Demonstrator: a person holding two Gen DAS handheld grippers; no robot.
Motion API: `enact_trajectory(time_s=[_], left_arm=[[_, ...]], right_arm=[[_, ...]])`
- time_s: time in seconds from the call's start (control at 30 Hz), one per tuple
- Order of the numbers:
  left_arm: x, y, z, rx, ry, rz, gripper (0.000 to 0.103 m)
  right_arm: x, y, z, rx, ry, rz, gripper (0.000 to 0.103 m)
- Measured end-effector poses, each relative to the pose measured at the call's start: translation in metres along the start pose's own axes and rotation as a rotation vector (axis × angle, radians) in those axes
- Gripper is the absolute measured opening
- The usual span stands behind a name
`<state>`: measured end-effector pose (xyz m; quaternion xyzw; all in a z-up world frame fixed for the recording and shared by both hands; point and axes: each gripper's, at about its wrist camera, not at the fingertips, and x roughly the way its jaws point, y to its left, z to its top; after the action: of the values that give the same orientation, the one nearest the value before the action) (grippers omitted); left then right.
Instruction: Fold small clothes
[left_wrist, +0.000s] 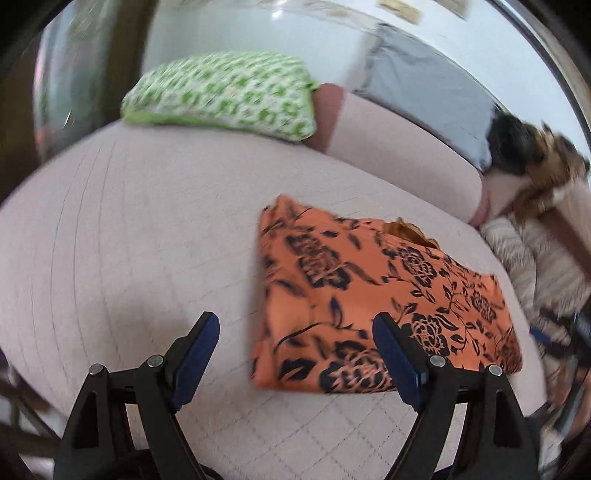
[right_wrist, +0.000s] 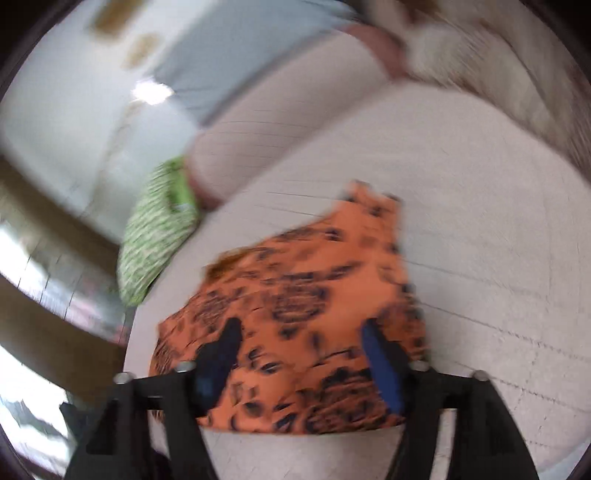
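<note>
A: Where does the orange floral garment (left_wrist: 369, 302) lie from each gripper?

B: It lies on the pale quilted bed (left_wrist: 129, 229). The right gripper (right_wrist: 301, 332), jaws spread and empty, hangs right over its near edge. The left gripper (left_wrist: 291, 325), also spread, has it ahead and rightward, its long axis running right. The green pillow (left_wrist: 221, 92) sits far behind.
</note>
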<state>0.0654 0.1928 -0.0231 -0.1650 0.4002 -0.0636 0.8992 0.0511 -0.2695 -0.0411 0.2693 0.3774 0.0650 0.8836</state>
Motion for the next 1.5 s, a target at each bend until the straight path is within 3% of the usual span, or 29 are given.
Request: enact_trajectory(time_s=[0.07, 0.1, 0.13, 0.2, 0.23, 0.3, 0.4, 0.5, 0.53, 0.6, 0.7, 0.8, 0.9, 1.03, 1.1, 1.2, 1.27, 1.3, 1.33, 1.4, 1.5], left_arm=[[0.009, 0.010, -0.003, -0.068, 0.039, -0.042, 0.085], [0.015, 0.014, -0.005, -0.096, 0.064, -0.060, 0.085], [0.023, 0.019, -0.008, -0.128, 0.099, -0.091, 0.083], [0.039, 0.027, -0.013, -0.171, 0.177, -0.105, 0.020], [0.048, 0.031, -0.016, -0.182, 0.226, -0.075, 0.008], [0.049, 0.037, -0.017, -0.220, 0.225, -0.104, 0.008], [0.046, 0.023, -0.017, -0.128, 0.224, -0.043, 0.009], [0.046, 0.019, -0.013, -0.125, 0.255, 0.001, 0.019], [0.042, 0.013, -0.008, -0.114, 0.246, 0.045, 0.033], [0.020, -0.002, 0.003, -0.027, 0.141, 0.108, 0.036], [-0.003, -0.041, 0.018, 0.144, -0.014, 0.134, 0.054], [0.006, -0.076, 0.027, 0.264, -0.074, 0.114, 0.068], [0.045, -0.098, 0.022, 0.329, -0.019, 0.113, 0.070], [0.114, -0.101, 0.001, 0.351, 0.188, 0.171, 0.070], [0.110, -0.102, -0.004, 0.363, 0.136, 0.177, 0.072], [0.110, -0.100, -0.004, 0.362, 0.151, 0.176, 0.073], [0.109, -0.097, -0.003, 0.360, 0.159, 0.173, 0.074], [0.107, -0.095, -0.004, 0.364, 0.158, 0.171, 0.074], [0.109, -0.097, -0.004, 0.373, 0.157, 0.172, 0.074], [0.109, -0.097, -0.005, 0.384, 0.154, 0.167, 0.074], [0.112, -0.099, -0.004, 0.378, 0.145, 0.164, 0.076]], right_arm=[[0.026, -0.008, -0.013, -0.015, 0.101, -0.070, 0.085], [0.043, -0.029, -0.021, 0.053, 0.182, -0.118, 0.085], [0.043, -0.041, -0.027, 0.092, 0.156, -0.095, 0.084], [0.036, -0.037, -0.029, 0.077, 0.099, -0.074, 0.084], [0.035, -0.037, -0.030, 0.072, 0.101, -0.078, 0.084], [0.039, -0.036, -0.031, 0.049, 0.100, -0.078, 0.084], [0.037, -0.040, -0.034, 0.060, 0.082, -0.056, 0.084], [0.029, -0.047, -0.040, 0.069, 0.060, -0.036, 0.084], [0.026, -0.050, -0.039, 0.073, 0.051, -0.026, 0.084], [0.014, -0.059, -0.040, 0.089, 0.030, 0.005, 0.084], [0.009, -0.067, -0.038, 0.129, 0.018, 0.053, 0.084], [0.008, -0.073, -0.037, 0.165, 0.012, 0.092, 0.084], [0.004, -0.081, -0.037, 0.215, 0.009, 0.133, 0.084], [-0.005, -0.072, -0.027, 0.233, 0.055, 0.117, 0.082], [-0.012, -0.050, -0.012, 0.164, 0.040, 0.171, 0.082], [0.000, -0.030, 0.018, 0.104, 0.047, 0.239, 0.082], [0.028, -0.045, 0.027, 0.148, 0.099, 0.189, 0.083], [0.046, -0.063, 0.027, 0.203, 0.131, 0.087, 0.083], [0.058, -0.084, 0.025, 0.286, 0.147, 0.055, 0.073], [0.047, -0.088, 0.030, 0.361, 0.105, 0.103, 0.070], [0.033, -0.052, 0.048, 0.229, 0.055, 0.144, 0.073]])
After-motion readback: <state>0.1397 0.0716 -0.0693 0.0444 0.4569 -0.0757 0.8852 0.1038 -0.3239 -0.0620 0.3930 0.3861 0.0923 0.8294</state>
